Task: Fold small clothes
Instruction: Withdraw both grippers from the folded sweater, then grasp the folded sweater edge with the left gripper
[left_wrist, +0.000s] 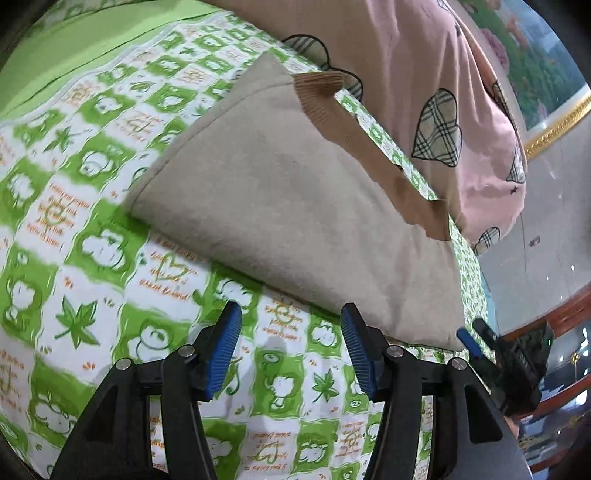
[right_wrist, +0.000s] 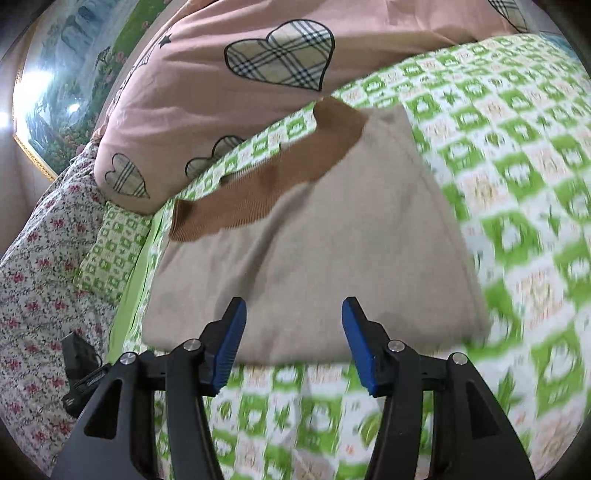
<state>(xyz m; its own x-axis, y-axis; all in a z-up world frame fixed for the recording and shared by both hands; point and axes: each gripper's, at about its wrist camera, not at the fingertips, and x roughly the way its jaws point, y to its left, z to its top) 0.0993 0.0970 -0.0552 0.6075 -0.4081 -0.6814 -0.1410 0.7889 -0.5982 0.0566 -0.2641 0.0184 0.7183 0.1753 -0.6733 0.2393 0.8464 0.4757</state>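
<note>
Both tools, left and right, are spread wide, holding nothing, just short of the folded beige garment lying flat on the green bedsheet. Its long axis runs away toward the brown cuff, pink pillow beyond.

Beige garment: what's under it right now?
The beige garment lies folded on the green patterned sheet. Whatever sits between its layers or directly beneath is covered.

A bed covered with a green-and-white checked cartoon-print sheet carries a folded beige garment with brown ribbed trim and, behind it, a pink pillow with plaid hearts.
</note>
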